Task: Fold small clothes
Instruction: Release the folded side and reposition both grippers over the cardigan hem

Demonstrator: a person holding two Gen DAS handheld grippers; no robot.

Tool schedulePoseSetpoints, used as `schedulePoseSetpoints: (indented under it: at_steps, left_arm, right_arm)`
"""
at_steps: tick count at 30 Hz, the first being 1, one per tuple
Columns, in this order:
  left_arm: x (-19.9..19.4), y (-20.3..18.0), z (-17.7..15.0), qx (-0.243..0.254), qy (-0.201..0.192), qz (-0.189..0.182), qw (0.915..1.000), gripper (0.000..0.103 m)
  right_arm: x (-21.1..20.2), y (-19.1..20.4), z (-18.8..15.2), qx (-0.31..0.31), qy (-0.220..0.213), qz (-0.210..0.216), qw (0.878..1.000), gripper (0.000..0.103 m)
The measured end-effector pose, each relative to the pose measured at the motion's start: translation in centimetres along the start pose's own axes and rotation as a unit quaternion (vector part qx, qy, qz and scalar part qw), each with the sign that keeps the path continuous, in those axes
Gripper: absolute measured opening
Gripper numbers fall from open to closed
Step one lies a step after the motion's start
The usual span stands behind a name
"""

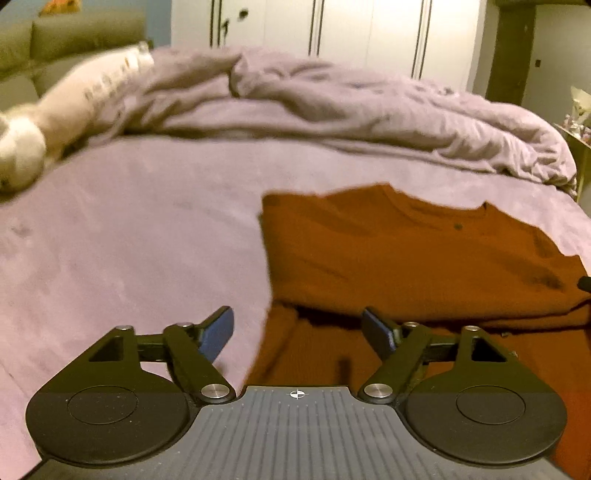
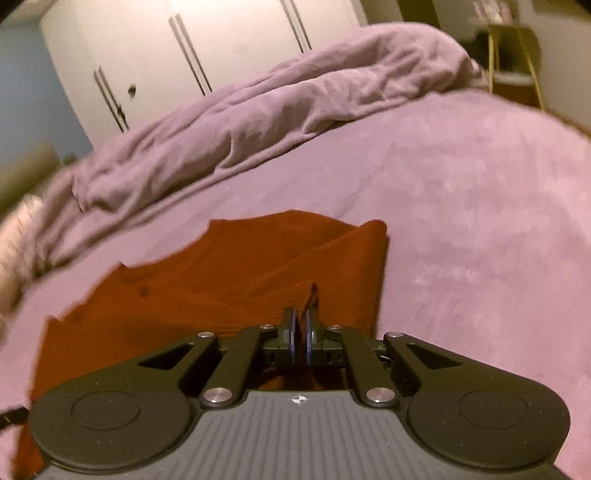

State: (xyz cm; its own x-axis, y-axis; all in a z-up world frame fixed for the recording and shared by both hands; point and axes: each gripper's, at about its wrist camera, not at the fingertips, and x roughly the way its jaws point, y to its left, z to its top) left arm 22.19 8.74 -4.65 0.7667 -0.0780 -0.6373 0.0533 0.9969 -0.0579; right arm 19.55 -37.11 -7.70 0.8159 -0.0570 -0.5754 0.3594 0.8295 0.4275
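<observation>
A rust-orange shirt (image 1: 406,251) lies on the purple bed cover (image 1: 129,240), neckline toward the far side, with its left side folded over in a straight edge. My left gripper (image 1: 297,332) hovers over the shirt's near left edge. It is open, its blue pads (image 1: 218,332) wide apart with nothing pressed between them. In the right wrist view the shirt (image 2: 240,266) shows its right side folded in. My right gripper (image 2: 301,332) is shut on a raised ridge of the shirt's cloth at the near right part of the shirt.
A crumpled purple duvet (image 1: 332,107) is heaped along the far side of the bed. Cream pillows (image 1: 74,107) lie at the far left. White wardrobe doors (image 1: 351,29) stand behind. A gold-framed side table (image 2: 517,66) is beyond the bed's right corner.
</observation>
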Motion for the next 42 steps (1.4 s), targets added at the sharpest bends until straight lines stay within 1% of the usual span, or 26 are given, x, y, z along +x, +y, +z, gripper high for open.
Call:
schedulePoseSetpoints:
  at_steps: [2, 3, 5, 9, 10, 11, 13, 15, 16, 18, 20, 22, 23, 25, 26, 28, 30, 31, 33, 35, 36, 37, 39, 40, 41, 42]
  left_arm:
    - [-0.2, 0.3, 0.6, 0.001, -0.005, 0.001, 1.0, 0.088]
    - [0.0, 0.4, 0.9, 0.0, -0.003, 0.002, 1.0, 0.089]
    - [0.5, 0.3, 1.4, -0.006, 0.006, 0.004, 1.0, 0.089]
    - [1.7, -0.7, 1.7, -0.01, 0.022, -0.013, 0.9996, 0.089]
    - [1.8, -1.1, 1.7, -0.006, 0.022, -0.014, 0.9996, 0.089]
    - [2.0, -1.6, 1.7, 0.001, 0.02, -0.012, 0.9997, 0.089]
    - [2.1, -2.4, 2.0, 0.016, 0.015, -0.01, 0.9997, 0.089]
    - [2.3, -3.0, 2.3, 0.028, 0.008, -0.002, 0.9996, 0.089]
    - [2.4, -3.2, 2.4, 0.032, 0.007, 0.0, 0.9995, 0.089]
    - [2.9, -3.5, 2.6, 0.035, 0.01, -0.002, 0.9994, 0.089]
    - [3.5, -3.7, 2.8, 0.034, 0.019, 0.001, 0.9992, 0.089]
    - [3.7, -3.8, 3.0, 0.033, 0.022, 0.003, 0.9992, 0.089]
    - [3.7, -3.9, 3.2, 0.033, 0.018, 0.002, 0.9993, 0.089]
    - [3.8, -4.3, 3.8, 0.034, 0.011, -0.004, 0.9994, 0.089]
    - [4.0, -4.7, 4.1, 0.034, 0.008, -0.006, 0.9994, 0.09]
    - [4.7, -5.7, 4.6, 0.034, 0.005, -0.015, 0.9993, 0.09]
    - [5.8, -7.0, 4.8, 0.035, 0.002, -0.031, 0.9989, 0.09]
    - [6.3, -7.5, 4.8, 0.034, -0.006, -0.041, 0.9986, 0.093]
    - [7.3, -8.3, 4.5, 0.02, -0.026, -0.048, 0.9983, 0.095]
    - [8.5, -8.6, 4.3, -0.001, -0.042, -0.047, 0.998, 0.095]
    - [9.4, -8.8, 4.1, -0.012, -0.048, -0.044, 0.9978, 0.096]
    - [10.1, -8.9, 4.0, -0.013, -0.047, -0.04, 0.998, 0.096]
    - [12.4, -9.0, 3.8, 0.0, -0.019, -0.02, 0.9996, 0.096]
    - [13.2, -8.9, 3.7, 0.008, -0.009, -0.012, 0.9999, 0.098]
    - [13.6, -8.5, 3.5, 0.01, -0.014, -0.01, 0.9998, 0.099]
    - [13.7, -7.9, 3.4, 0.001, -0.02, -0.017, 0.9997, 0.099]
  right_arm:
    - [0.0, -0.6, 0.0, 0.026, 0.008, 0.022, 0.999, 0.023]
    - [0.2, -0.7, 0.0, 0.032, 0.013, 0.03, 0.999, 0.026]
    - [0.3, -0.3, -0.1, 0.018, 0.015, 0.022, 0.999, 0.027]
    - [0.9, 0.7, -0.2, -0.005, 0.024, 0.029, 0.999, 0.029]
    - [0.9, 1.0, -0.2, -0.016, 0.023, 0.024, 0.999, 0.023]
    - [0.9, 1.4, -0.2, -0.031, 0.021, 0.017, 0.999, 0.005]
    - [0.4, 2.3, -0.3, -0.069, 0.002, -0.007, 0.998, 0.005]
    - [-0.5, 3.3, -0.3, -0.114, -0.033, -0.047, 0.992, 0.004]
    - [-0.8, 3.4, -0.3, -0.127, -0.047, -0.065, 0.989, 0.004]
    - [-0.6, 3.2, -0.4, -0.151, -0.054, -0.105, 0.981, 0.004]
    - [0.3, 2.6, -0.6, -0.154, -0.038, -0.127, 0.979, 0.005]
    - [0.7, 2.6, -0.6, -0.153, -0.021, -0.131, 0.979, 0.006]
    - [0.5, 2.7, -0.4, -0.15, -0.025, -0.141, 0.978, 0.012]
    - [-0.4, 3.5, 0.0, -0.142, -0.056, -0.156, 0.976, 0.014]
    - [-0.6, 4.0, 0.2, -0.142, -0.068, -0.151, 0.976, 0.015]
    - [-0.4, 5.6, 0.5, -0.143, -0.07, -0.102, 0.982, 0.015]
    - [0.7, 7.8, 0.2, -0.143, -0.043, -0.034, 0.988, 0.015]
    - [1.5, 9.0, -0.1, -0.142, -0.028, 0.008, 0.989, 0.015]
    - [3.4, 11.0, -0.8, -0.128, -0.006, 0.09, 0.988, 0.015]
    - [5.4, 12.2, -1.8, -0.107, 0.006, 0.137, 0.985, 0.015]
    - [6.4, 12.7, -2.3, -0.11, 0.007, 0.136, 0.985, 0.016]
    - [7.1, 13.3, -2.9, -0.127, 0.005, 0.122, 0.984, 0.016]
    - [8.1, 13.9, -3.8, -0.171, -0.006, 0.109, 0.979, 0.017]
    - [7.9, 13.6, -3.7, -0.17, -0.003, 0.112, 0.979, 0.017]
    - [7.8, 13.3, -3.4, -0.17, -0.002, 0.112, 0.979, 0.015]
    - [7.8, 12.8, -3.1, -0.178, -0.007, 0.101, 0.979, 0.014]
